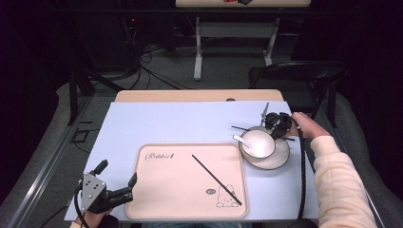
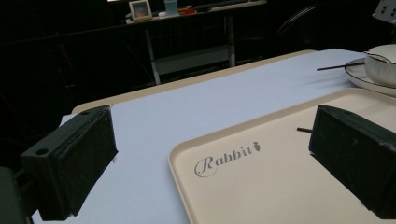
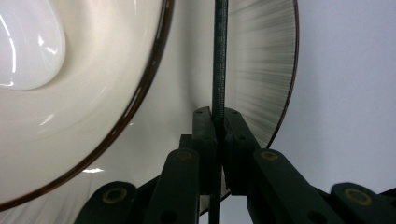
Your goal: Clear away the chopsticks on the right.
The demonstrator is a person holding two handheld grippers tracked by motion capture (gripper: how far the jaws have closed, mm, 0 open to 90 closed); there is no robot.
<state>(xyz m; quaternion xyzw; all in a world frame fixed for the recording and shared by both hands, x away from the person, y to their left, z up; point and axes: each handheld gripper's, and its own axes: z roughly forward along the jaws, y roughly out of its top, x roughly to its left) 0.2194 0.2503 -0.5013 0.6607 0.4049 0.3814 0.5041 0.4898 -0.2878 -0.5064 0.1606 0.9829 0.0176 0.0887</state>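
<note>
- The left gripper (image 1: 116, 183) is at the near left corner of the bench (image 1: 166, 121), jaws spread wide with nothing between them; one jaw is over the near left edge of the tray (image 1: 180, 199), the other over the sheet.
- The right gripper (image 1: 278, 124) is at the far side of the plate (image 1: 280, 159), its jaws closed tight on a thin black chopstick (image 3: 219, 56).
- This chopstick lies across the far rim of the plate, behind the bowl (image 1: 259, 142).
- A white spoon (image 1: 241, 140) rests in the bowl, and the bowl stands on the plate, just right of the tray.
- A second chopstick (image 1: 216, 179) lies diagonally on the tray, well apart from both grippers.
</note>
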